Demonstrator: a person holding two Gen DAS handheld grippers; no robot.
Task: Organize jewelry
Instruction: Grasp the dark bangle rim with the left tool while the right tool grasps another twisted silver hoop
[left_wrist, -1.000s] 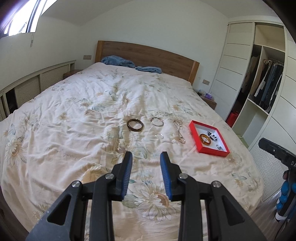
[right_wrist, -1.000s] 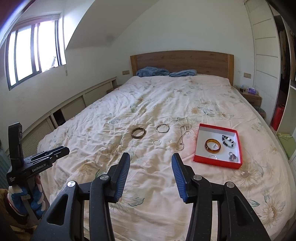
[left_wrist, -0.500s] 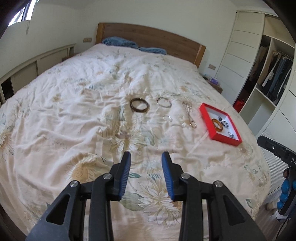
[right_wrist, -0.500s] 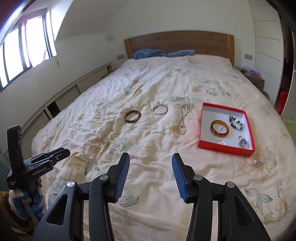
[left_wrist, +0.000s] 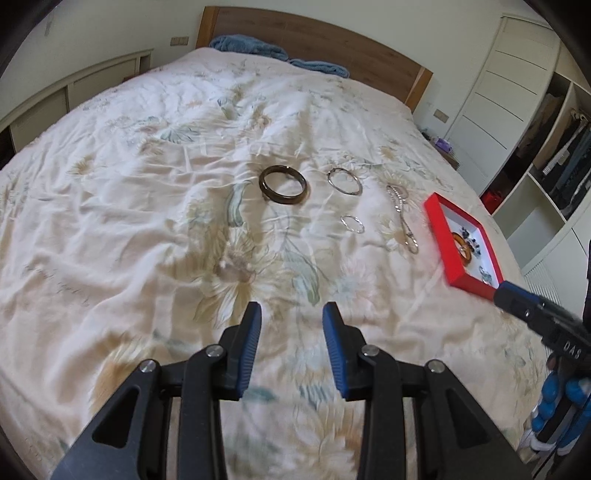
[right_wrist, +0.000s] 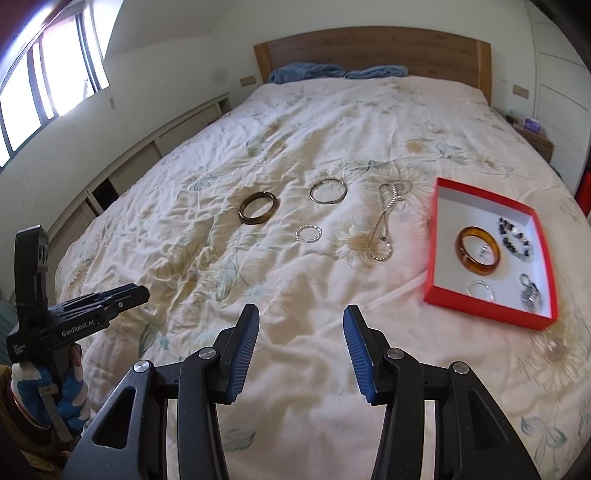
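We hold both the left gripper (left_wrist: 291, 314) and right gripper (right_wrist: 301, 319) apart and empty. The red box (right_wrist: 439, 236), at right, already holds an amber bangle (right_wrist: 466, 260) and beads; the dark bangle (right_wrist: 258, 208), two silver rings and a chain (right_wrist: 384, 225) remain mid-frame on the bedspread (right_wrist: 332, 122).

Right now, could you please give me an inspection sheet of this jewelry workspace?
Surface: cream floral bedspread, rumpled.
Job's things: red shallow box holds amber bangle, dark bead bracelet and small silver pieces. Outside it lie dark brown bangle, large silver hoop, small silver ring, silver chain.
Clutter: nothing seen.
Grippers: left gripper and right gripper open, empty, above the bedspread.
Cables: nothing seen.
Surroundings: wooden headboard, blue pillows, open wardrobe.
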